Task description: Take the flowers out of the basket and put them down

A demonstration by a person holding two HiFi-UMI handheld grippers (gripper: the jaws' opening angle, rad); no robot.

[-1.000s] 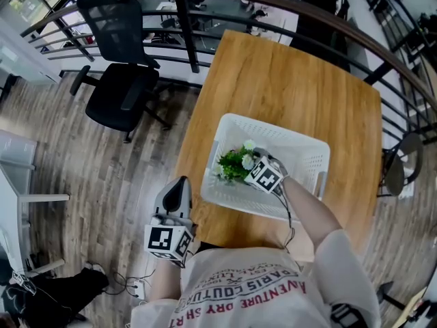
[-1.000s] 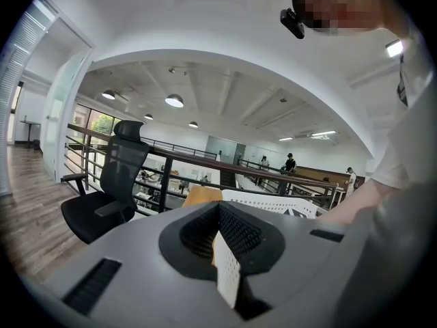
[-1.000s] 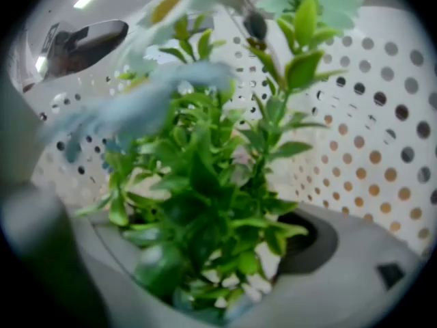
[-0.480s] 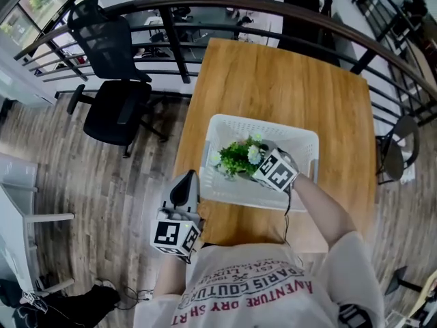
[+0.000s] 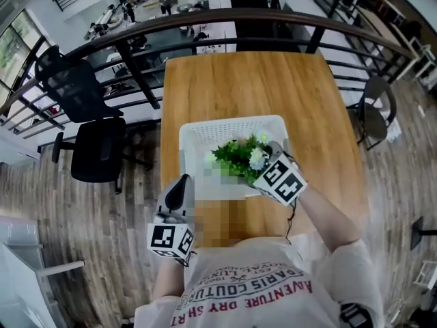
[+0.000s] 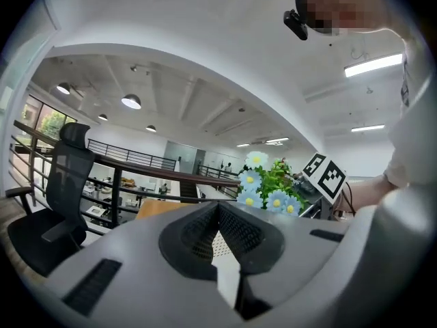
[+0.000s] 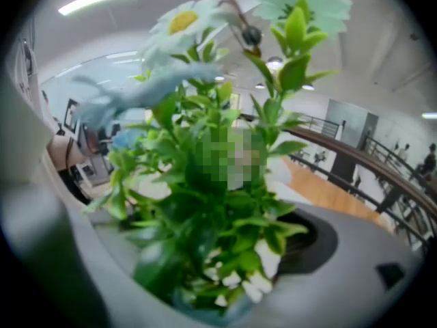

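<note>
A bunch of flowers (image 5: 239,157) with green leaves and pale blue daisy heads is held above the white lattice basket (image 5: 205,130), which stands on the wooden table (image 5: 246,80). My right gripper (image 5: 263,160) is shut on the bunch's base. In the right gripper view the flowers (image 7: 218,183) fill the space between the jaws of my right gripper (image 7: 218,299). My left gripper (image 5: 180,184) hangs off the table's near left edge, shut and holding nothing. Past my left gripper (image 6: 218,207) in its own view, the flowers (image 6: 270,186) stand up in the air.
A black office chair (image 5: 89,142) stands on the wood floor left of the table. A dark curved railing (image 5: 205,26) runs behind the table's far edge. A round chair (image 5: 375,118) sits at the right. Bare tabletop lies beyond the basket.
My right gripper has lifted the flowers up out of the basket's inside. The head view has swung, so the table now sits straighter. My left gripper stays low at the left.
</note>
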